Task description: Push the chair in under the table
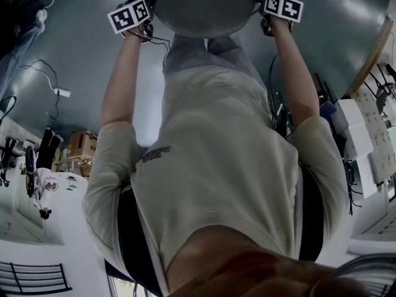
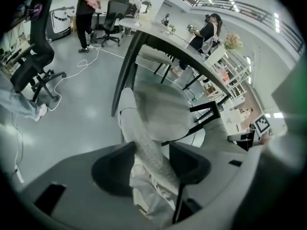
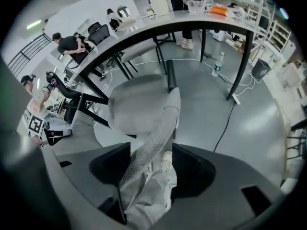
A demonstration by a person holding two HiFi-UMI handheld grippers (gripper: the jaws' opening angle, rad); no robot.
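Grey fabric runs up the middle of both gripper views: it is the top edge of the backrest (image 2: 144,143) of the chair (image 1: 204,8), seen end-on. It stands between the wide-apart jaws of the left gripper (image 2: 151,163) and of the right gripper (image 3: 149,169). Neither pair closes on it, though in the left gripper view the fabric lies so close to one jaw that contact cannot be ruled out. Beyond the backrest the seat (image 3: 136,104) points toward the table (image 3: 192,22), whose top arches over it. How far the seat reaches under that top is hard to judge through the wide lens, and the chair's legs are mostly hidden by the seat and the gripper bodies. Pale trousers (image 3: 146,205) and a shoe (image 3: 166,158) show below the backrest. In the head view the person's shirt (image 1: 216,166) fills most of the picture and hides seat and table. Only a curved strip of the chair shows, cut off at the top edge, and both pairs of jaws are out of sight beneath the left marker cube (image 1: 130,15) and the right marker cube (image 1: 283,6).
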